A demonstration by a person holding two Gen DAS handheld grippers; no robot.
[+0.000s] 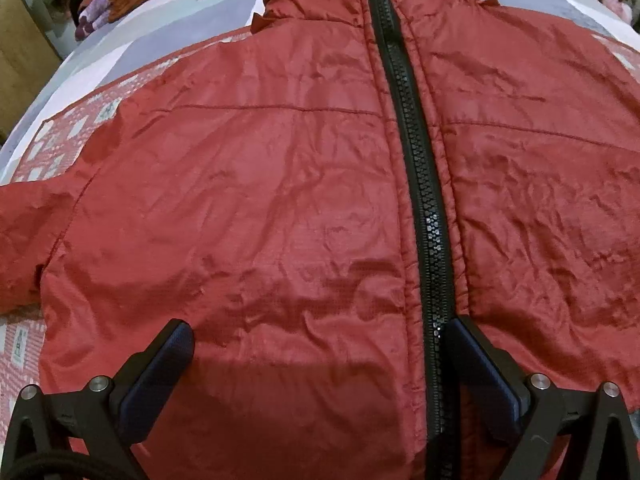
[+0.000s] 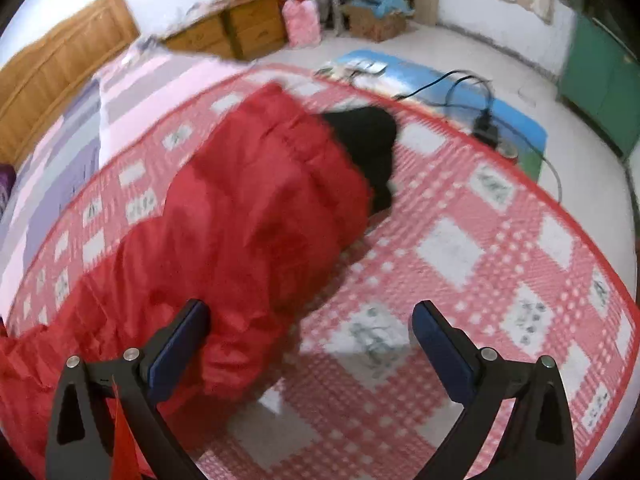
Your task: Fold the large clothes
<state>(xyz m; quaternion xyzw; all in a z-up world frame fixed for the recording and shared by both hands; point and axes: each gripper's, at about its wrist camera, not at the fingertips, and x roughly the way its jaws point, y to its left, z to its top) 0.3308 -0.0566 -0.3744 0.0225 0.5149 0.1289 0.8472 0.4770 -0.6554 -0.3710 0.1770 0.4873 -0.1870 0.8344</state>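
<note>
Red, crinkled nylon fills the left wrist view: a large padded red jacket (image 1: 248, 200) lies spread flat, front up, on a bed covered by a red-and-white checked blanket (image 1: 76, 132). A black chunky zipper (image 1: 420, 184) runs closed down the middle of the jacket, from the collar at the far end toward the camera. One sleeve reaches out to the left edge of that view.

The left tool (image 1: 320, 344) hangs over the lower front of the jacket with its jaws spread wide and nothing pinched between them; its right finger (image 1: 480, 376) sits just beside the zipper, and whether the pads touch the cloth cannot be told.

In the right wrist view, which is blurred, the other red sleeve (image 2: 248, 200) stretches across the same checked blanket (image 2: 480, 264), ending in a black cuff (image 2: 368, 148) at the far end. The right tool (image 2: 312, 344) also stands fully open, holding nothing. Its left finger (image 2: 180, 344) is over the sleeve's edge, and its right finger (image 2: 444, 352) is over bare blanket.

Beyond the bed lie a pale floor (image 2: 460, 52), a blue mat with a black cable (image 2: 440, 84), a wooden chest of drawers (image 2: 240, 32) and a green cabinet (image 2: 600, 76).
</note>
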